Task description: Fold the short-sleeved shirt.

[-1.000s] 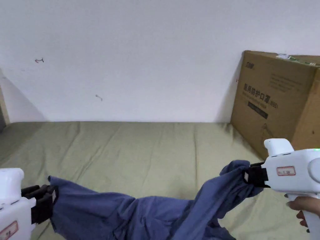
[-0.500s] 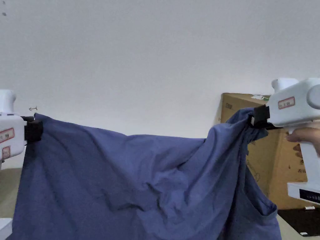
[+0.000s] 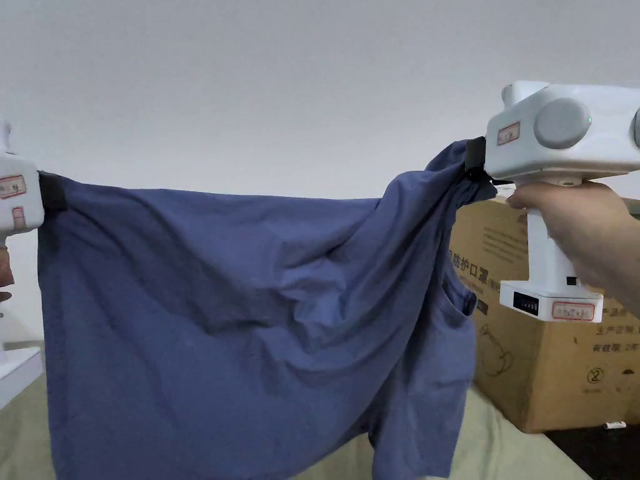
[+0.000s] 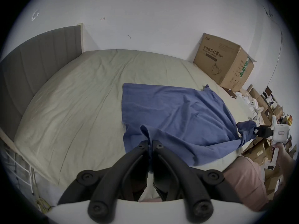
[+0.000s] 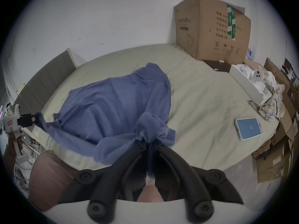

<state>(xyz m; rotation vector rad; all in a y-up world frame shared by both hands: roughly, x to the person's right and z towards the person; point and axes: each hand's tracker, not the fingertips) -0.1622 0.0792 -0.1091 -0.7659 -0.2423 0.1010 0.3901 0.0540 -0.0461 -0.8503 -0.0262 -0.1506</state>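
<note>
We are holding the blue short-sleeved shirt (image 3: 250, 312) up in the air, stretched between our two claws, above a bed with an olive-green sheet (image 4: 80, 98). In the head view the left claw (image 3: 47, 190) is sitting at the left edge of the frame, and the right claw (image 3: 475, 164) is sitting in the upper right, a little higher than the left one. The shirt's top edge is running between them, sagging slightly in the middle, and the cloth is hanging down as a wide wrinkled sheet towards the bottom of the frame.

In the left gripper view the left claw (image 4: 150, 144) is showing its jaws closed to a narrow slit with a pinch of blue fabric between them, at lower centre. The right claw (image 4: 257, 131) is appearing at the right edge, gripping the far corner. In the right gripper view the right claw (image 5: 149, 142) is likewise clamped tight on a bunched wad of the shirt at lower centre, and the left claw (image 5: 34, 119) is showing at the left edge with fabric in its jaws.

A large cardboard box (image 5: 210, 28) is standing against the white wall (image 3: 281, 94) in the upper right of the right gripper view, and a phone (image 5: 248, 128) is lying flat on the sheet at centre right.
</note>
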